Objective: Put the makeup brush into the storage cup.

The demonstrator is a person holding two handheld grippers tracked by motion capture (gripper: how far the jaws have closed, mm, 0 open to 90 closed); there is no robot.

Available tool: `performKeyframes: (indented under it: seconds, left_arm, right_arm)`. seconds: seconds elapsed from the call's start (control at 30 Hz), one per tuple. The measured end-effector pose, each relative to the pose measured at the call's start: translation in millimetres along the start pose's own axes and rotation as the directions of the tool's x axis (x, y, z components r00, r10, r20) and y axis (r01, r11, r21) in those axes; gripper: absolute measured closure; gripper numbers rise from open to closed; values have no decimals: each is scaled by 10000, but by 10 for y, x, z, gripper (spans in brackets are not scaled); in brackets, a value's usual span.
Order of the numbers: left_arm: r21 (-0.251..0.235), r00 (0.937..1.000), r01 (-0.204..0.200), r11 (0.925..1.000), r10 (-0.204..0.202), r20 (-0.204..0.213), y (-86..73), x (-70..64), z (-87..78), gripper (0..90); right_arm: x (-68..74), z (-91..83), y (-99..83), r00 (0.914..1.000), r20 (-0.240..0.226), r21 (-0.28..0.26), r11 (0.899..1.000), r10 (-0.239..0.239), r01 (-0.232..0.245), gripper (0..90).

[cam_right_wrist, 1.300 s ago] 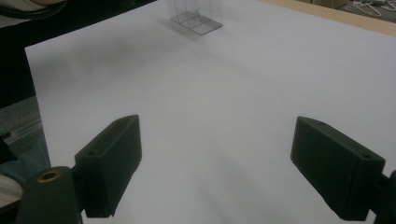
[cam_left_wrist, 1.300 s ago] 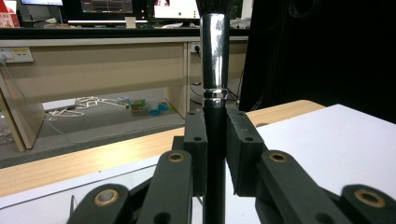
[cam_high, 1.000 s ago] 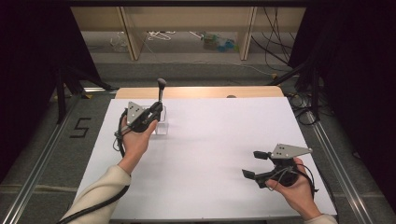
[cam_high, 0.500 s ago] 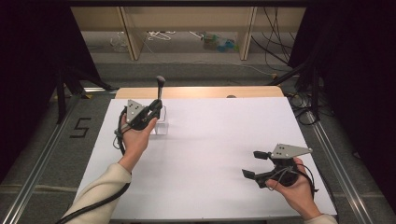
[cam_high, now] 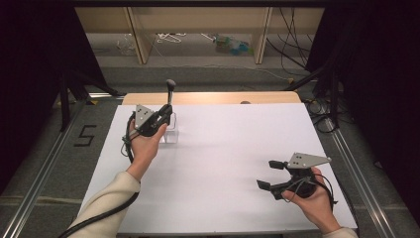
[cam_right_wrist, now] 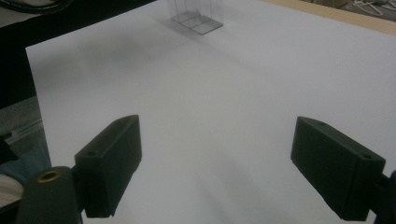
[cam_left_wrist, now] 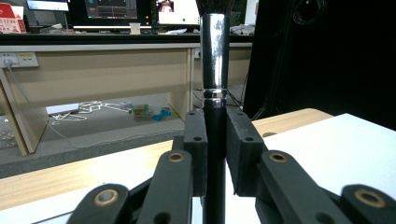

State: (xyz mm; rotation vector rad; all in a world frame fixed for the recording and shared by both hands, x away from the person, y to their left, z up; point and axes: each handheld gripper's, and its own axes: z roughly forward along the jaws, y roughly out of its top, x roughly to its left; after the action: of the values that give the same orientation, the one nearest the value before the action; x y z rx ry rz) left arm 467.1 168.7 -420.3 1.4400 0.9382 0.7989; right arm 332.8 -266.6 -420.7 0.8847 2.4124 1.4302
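Brush (cam_high: 170,91) first: I have it clamped in my left tool (cam_high: 167,113), standing upright at the far left of the worktop (cam_high: 228,144). From the high view its dark handle rises straight out of the tool, with the bristle end on top, above the far edge of the white sheet. Through the left gripper view both black jaws press flat against the black handle (cam_left_wrist: 215,154) from either side, just below the shiny metal ferrule (cam_left_wrist: 215,51), and dark bristles (cam_left_wrist: 214,6) show at the very top of that picture. I cannot tell whether the lower end of the handle touches anything.

Just beside the left tool, on its near right side, sits a small clear plastic holder (cam_high: 170,133) on the white surface; the brush stands over or right next to it, and I cannot tell which. In the right gripper view the same clear holder (cam_right_wrist: 197,14) lies far off, near the top of the picture, with upright dividers inside.

My right tool (cam_high: 271,174) is at the near right of the worktop, well apart from the brush. Its jaws stand wide apart with nothing between them, just bare white surface (cam_right_wrist: 210,121) beyond. My right hand (cam_high: 311,197) wraps the grip, with the grey three-cornered plate (cam_high: 308,159) on top.
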Motion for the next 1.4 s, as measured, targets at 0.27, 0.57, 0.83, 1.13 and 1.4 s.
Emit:
performKeyframes:
  seconds: [0.27, 0.57, 0.83, 1.13, 1.4]
  left_arm:
    - [40, 10000, -66, 10000, 66, -20, 6, 12, 21, 790]
    - [2, 10000, 33, 10000, -33, 2, 12, 17, 51, 790]
    - [39, 10000, -33, 10000, 33, -26, 7, 38, 85, 790]
    - [-5, 10000, 24, 10000, -24, -34, 1, 60, 105, 790]
    - [-14, 10000, 52, 10000, -52, -54, -4, 72, 135, 789]
  right_arm:
    - [-6, 6, -3, 9999, 41, -98, 9999, -112, 112, 171]
    - [-3, 0, 0, 10000, 8, -26, 10000, -31, 31, 171]
    - [-8, 4, -3, 9999, 36, -68, 9999, -120, 120, 171]
    - [-2, 0, -1, 10000, 2, -18, 10000, -40, 40, 171]
    - [-2, 0, -1, 10000, -4, -15, 10000, -40, 40, 170]
